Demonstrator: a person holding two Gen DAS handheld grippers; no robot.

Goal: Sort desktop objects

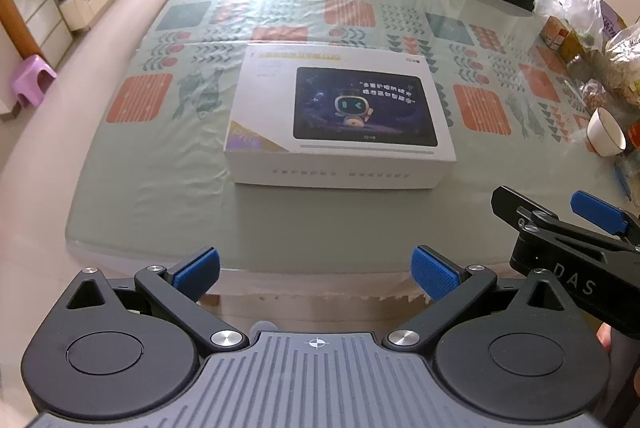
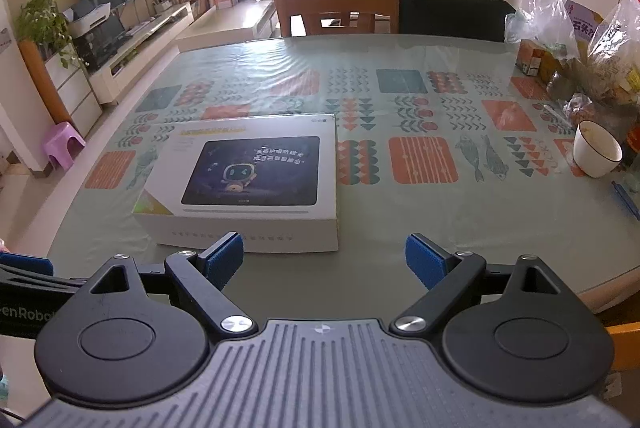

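Observation:
A white flat box (image 1: 340,115) printed with a tablet screen and a cartoon robot lies on the table; it also shows in the right wrist view (image 2: 248,183). My left gripper (image 1: 316,274) is open and empty, held back at the table's near edge, short of the box. My right gripper (image 2: 324,262) is open and empty, just in front of the box's near right side. The right gripper also shows at the right of the left wrist view (image 1: 560,207). A white cup (image 2: 597,152) stands at the right, also seen in the left wrist view (image 1: 606,131).
The table (image 2: 400,228) has a patterned cloth under clear plastic. Plastic bags and food packets (image 2: 580,47) crowd the right side. A blue pen (image 2: 626,199) lies near the cup. Wooden chairs (image 2: 336,9) stand at the far edge. A purple stool (image 2: 64,143) is on the floor at left.

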